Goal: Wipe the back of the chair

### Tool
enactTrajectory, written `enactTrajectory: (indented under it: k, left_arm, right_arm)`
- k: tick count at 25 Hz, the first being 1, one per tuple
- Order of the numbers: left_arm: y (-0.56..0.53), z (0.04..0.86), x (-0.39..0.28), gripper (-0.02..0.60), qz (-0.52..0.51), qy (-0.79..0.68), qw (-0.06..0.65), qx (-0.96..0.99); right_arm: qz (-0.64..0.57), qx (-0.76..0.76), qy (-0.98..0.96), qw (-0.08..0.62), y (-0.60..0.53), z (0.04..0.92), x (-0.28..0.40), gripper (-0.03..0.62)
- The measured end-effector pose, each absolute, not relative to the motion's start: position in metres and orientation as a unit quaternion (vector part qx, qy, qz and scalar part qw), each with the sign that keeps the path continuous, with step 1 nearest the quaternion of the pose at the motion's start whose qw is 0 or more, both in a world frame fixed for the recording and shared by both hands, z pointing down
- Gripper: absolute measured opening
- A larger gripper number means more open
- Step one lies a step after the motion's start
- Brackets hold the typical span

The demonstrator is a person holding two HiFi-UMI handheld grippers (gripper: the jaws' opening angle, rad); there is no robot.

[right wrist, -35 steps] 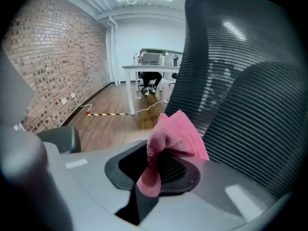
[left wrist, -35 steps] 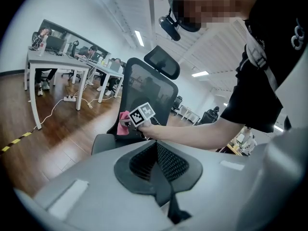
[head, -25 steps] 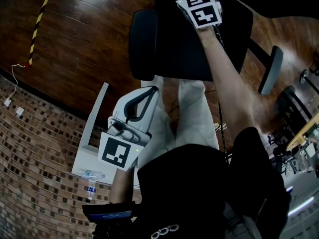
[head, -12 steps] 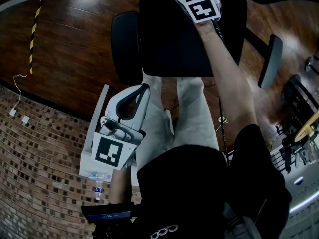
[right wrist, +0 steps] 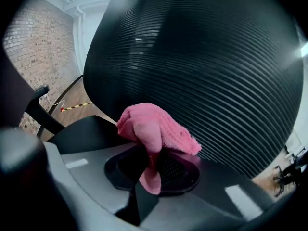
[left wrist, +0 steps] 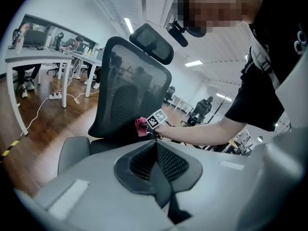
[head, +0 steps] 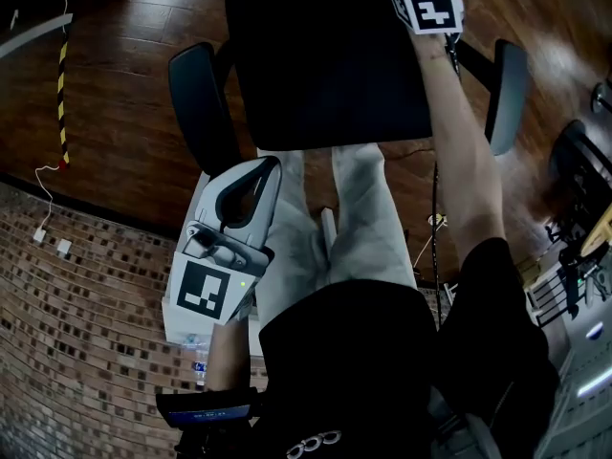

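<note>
right claw (right wrist: 151, 163) has shifted right, pinching pink cloth (right wrist: 154, 126) at black ribbed chair back (right wrist: 207, 66); left claw (left wrist: 156, 146) closed.

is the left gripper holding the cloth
No, the cloth is pinched in the right gripper against the chair, while the left gripper is shut on nothing.

dark wood floor (head: 124, 113) | brick wall (right wrist: 29, 37) | white desks (left wrist: 36, 57) | ceiling strip lights (left wrist: 129, 25)

right gripper (head: 426, 8) at black chair back (head: 325, 65), left gripper (head: 251, 182) held low
</note>
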State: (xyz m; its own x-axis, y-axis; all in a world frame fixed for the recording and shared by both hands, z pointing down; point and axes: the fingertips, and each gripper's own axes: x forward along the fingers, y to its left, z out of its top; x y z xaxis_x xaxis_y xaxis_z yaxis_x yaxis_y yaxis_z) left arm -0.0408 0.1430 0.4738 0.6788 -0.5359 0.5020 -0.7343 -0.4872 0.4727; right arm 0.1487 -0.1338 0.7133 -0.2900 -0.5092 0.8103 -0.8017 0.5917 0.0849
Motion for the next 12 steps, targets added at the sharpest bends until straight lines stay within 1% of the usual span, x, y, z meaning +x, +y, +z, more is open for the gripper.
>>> enactTrajectory:
  k: [6,12]
  left_arm:
    - [0.138,0.475,-0.015,-0.008,0.157,-0.354,0.34,0.857]
    - [0.136,0.475,0.005,-0.009,0.161,-0.342,0.335,0.863]
  right_arm:
    - [0.194,0.462,-0.751,0.43,-0.133,0.716,0.204,0.055]
    - [0.211,0.515,-0.71,0.431,-0.132,0.712,0.242,0.055]
